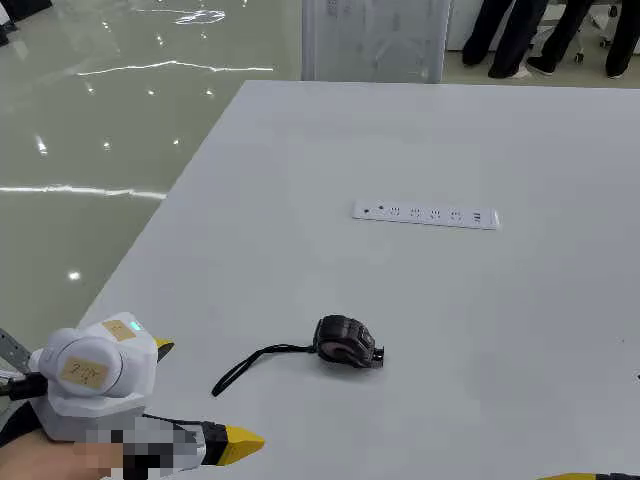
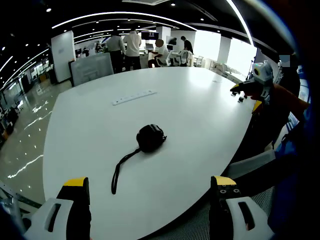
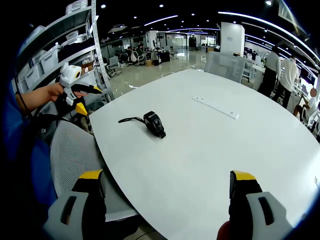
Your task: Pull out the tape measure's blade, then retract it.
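We're looking down at the near edge of the white worktop [image 1: 300, 150]. The left tongs [image 2: 149, 181] are hovering low beside that edge, jaws spread wide and gripping nothing. The right tongs [image 3: 166, 175] are hanging over the near edge too, well apart from the left pair, and they're also gaping wide with nothing between them. A mesh chair [image 3: 70, 150] is sitting just off the worktop's rim on the left side.

A little further in, we're seeing the tape measure [image 1: 347, 342], a dark case lying on the worktop between the two pairs of tongs and touching neither. Its black strap [image 1: 255, 362] is trailing across the surface towards the left tongs' side.

Past that, around mid-worktop, a white power strip [image 1: 425, 215] is lying flat, well apart from the tape measure. At the far end, people [image 2: 132, 45] are standing and sitting beyond the worktop.
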Tool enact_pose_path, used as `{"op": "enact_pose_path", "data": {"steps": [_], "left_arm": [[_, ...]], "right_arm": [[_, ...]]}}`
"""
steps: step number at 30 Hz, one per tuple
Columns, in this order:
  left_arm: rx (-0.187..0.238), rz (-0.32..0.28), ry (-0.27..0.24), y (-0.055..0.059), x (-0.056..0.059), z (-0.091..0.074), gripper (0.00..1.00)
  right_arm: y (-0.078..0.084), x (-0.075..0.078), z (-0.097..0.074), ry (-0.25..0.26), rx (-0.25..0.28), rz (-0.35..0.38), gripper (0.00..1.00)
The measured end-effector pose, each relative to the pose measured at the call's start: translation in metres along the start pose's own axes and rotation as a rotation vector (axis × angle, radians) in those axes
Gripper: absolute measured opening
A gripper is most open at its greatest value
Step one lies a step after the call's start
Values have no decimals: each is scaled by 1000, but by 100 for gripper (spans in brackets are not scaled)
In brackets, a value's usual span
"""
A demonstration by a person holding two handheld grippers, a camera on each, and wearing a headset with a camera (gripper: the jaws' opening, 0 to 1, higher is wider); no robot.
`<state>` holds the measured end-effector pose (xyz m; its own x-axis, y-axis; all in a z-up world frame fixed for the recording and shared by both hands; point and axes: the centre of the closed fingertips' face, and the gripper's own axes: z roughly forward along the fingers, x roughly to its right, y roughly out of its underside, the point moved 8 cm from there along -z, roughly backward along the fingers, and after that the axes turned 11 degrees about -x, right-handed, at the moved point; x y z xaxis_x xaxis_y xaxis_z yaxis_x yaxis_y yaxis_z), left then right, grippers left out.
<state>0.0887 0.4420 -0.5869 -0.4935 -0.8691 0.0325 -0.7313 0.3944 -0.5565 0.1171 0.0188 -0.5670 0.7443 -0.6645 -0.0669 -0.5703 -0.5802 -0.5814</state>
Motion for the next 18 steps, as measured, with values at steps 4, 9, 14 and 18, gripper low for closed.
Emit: {"op": "enact_pose_path", "data": {"steps": [4,9,14,18], "left_arm": [[2,3,-4,0,-3,-3,95],[5,9,1,1,-4,-6,95],[4,16,-6,4,-5,-11,95],[3,22,-6,5,-3,-13,93]], "right_arm": [[0,0,-1,4,0,-2,100],[1,-1,-4,5,7,0,100],[5,-3,-6,5,13,4,100],[7,-6,-8,7,20,10,100]]}}
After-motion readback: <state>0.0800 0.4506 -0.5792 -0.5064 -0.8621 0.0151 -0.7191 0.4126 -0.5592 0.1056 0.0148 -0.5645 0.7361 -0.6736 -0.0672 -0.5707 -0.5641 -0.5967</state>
